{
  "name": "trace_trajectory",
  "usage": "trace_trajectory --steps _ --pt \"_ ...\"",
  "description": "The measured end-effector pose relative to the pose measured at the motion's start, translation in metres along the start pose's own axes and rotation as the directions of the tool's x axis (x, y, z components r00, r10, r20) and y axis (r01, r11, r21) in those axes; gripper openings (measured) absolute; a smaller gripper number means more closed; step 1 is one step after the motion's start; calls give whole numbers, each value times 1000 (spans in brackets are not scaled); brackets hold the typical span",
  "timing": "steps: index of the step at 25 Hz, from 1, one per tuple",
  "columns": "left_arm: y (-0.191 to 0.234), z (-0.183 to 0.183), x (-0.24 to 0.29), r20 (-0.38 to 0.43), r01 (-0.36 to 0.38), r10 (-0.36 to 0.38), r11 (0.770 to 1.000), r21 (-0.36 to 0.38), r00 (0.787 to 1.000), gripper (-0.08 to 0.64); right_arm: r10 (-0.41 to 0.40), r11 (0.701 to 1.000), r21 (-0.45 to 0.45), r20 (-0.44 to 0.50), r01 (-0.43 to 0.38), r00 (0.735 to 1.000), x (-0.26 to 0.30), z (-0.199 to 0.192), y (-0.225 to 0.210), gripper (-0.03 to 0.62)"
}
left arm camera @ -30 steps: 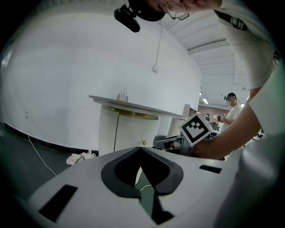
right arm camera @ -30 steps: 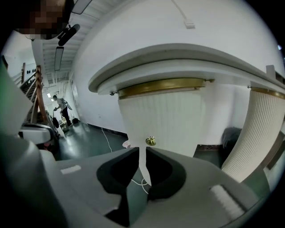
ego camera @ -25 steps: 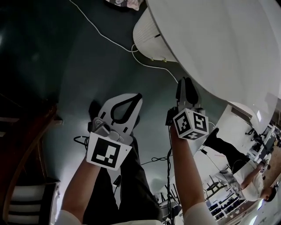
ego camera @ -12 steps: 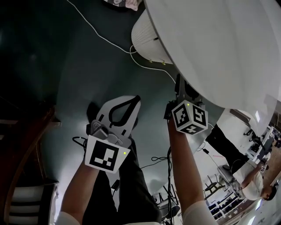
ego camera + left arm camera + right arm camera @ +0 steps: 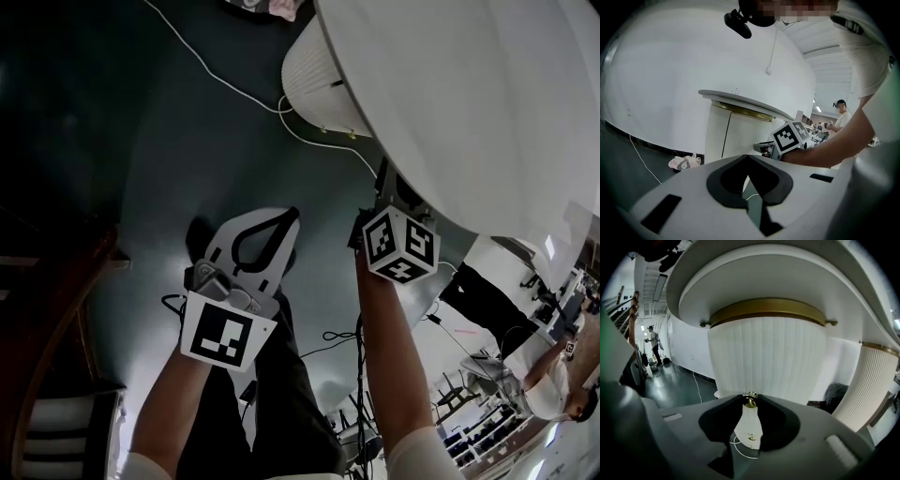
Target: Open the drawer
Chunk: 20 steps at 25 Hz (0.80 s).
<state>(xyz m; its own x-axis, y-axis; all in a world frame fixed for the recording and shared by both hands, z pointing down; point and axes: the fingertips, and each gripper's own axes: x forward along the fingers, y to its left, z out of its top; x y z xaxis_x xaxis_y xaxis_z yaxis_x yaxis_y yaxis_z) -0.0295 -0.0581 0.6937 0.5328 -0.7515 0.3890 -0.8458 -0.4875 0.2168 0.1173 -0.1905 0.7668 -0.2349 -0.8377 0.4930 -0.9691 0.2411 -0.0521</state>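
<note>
A small brass knob [image 5: 750,402] shows in front of the white fluted cabinet front [image 5: 766,357], which stands under the round white tabletop [image 5: 469,103]. My right gripper [image 5: 750,398] has just been closing, with the knob between its tips and both tips against it. In the head view its marker cube [image 5: 401,244] shows, but the table's edge hides its tips. My left gripper [image 5: 291,212] hangs lower left over the dark floor. It is shut, with its tips [image 5: 747,156] meeting on nothing.
A gold band [image 5: 768,310] rings the cabinet top. A second fluted column [image 5: 867,385] stands at the right. A white cable [image 5: 225,80] trails over the dark floor [image 5: 112,141]. A wooden stair rail [image 5: 56,309] is at the left. People stand far off.
My right gripper has pushed forward under the table's edge, its cube shifting slightly up the picture. The left gripper has stayed put.
</note>
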Motion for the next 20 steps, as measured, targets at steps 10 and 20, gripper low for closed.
trace_trajectory --steps 10,20 --pt "4 -3 -10 -5 -16 16 1000 -2 1000 6 25 1000 -19 -4 -25 1000 -19 -10 7 107" --pt "-14 -6 -16 -22 19 -18 1000 23 1000 6 50 999 -10 -13 -50 999 -41 -23 14 107"
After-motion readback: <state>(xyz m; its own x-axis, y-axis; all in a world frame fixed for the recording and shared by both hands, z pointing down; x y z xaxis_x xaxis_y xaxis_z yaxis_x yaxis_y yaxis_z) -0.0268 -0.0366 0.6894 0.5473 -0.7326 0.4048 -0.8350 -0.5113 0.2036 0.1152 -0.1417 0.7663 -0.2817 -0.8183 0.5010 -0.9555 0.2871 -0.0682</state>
